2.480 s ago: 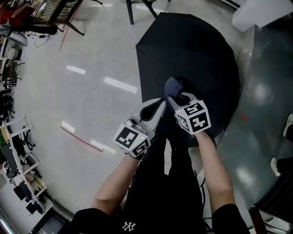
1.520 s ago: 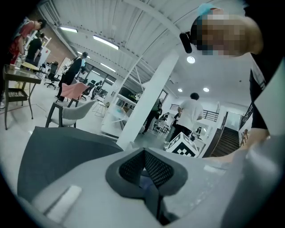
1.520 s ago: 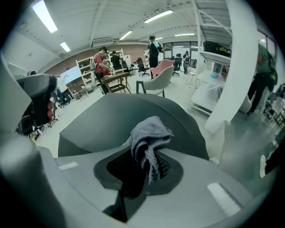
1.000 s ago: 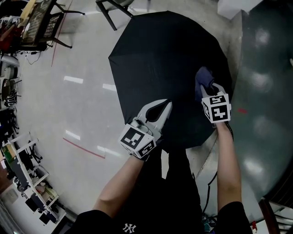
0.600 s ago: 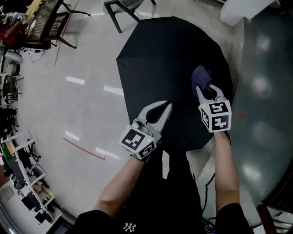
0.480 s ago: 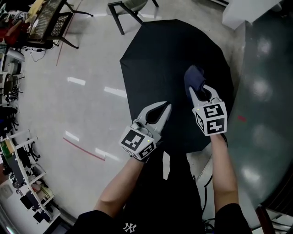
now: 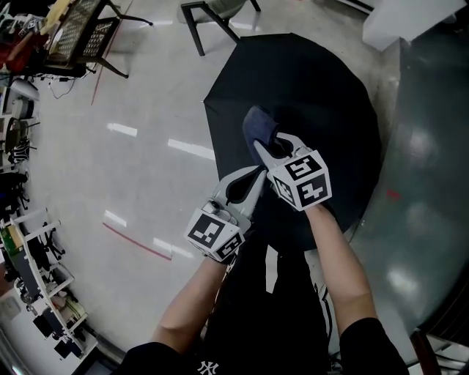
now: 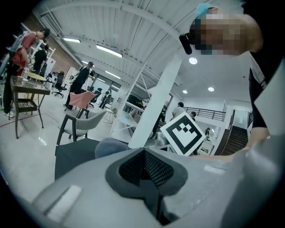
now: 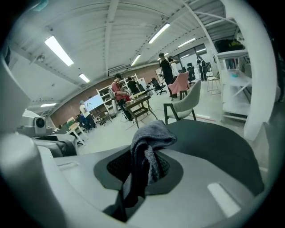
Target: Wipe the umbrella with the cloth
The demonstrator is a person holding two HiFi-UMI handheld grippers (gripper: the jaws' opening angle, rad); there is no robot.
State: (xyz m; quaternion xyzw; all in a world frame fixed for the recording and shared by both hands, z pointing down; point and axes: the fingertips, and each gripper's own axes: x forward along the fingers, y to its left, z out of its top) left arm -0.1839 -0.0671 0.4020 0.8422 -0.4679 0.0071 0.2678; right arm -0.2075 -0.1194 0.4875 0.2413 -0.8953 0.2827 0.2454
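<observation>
A black open umbrella (image 7: 322,95) spreads over the floor ahead of me. My right gripper (image 7: 265,149) is shut on a blue-grey cloth (image 7: 256,129), which lies against the canopy's near left part. In the right gripper view the cloth (image 9: 149,133) bunches up out of the shut right gripper (image 9: 143,156), with the umbrella (image 9: 218,144) behind. My left gripper (image 7: 254,174) sits at the canopy's near edge, just left of the right one. In the left gripper view the left gripper (image 8: 144,153) is shut with nothing showing between its jaws, and the umbrella (image 8: 73,156) and cloth (image 8: 111,146) lie beyond.
A chair (image 7: 220,11) stands just past the umbrella. A rack (image 7: 80,22) stands at the far left, and shelves (image 7: 29,271) line the left edge. A white box (image 7: 410,18) sits at the top right beside dark glossy flooring (image 7: 425,190). Several people stand far off.
My right gripper has swept the cloth from the canopy's right edge leftward across it, ending close beside the left gripper. The left gripper has barely moved.
</observation>
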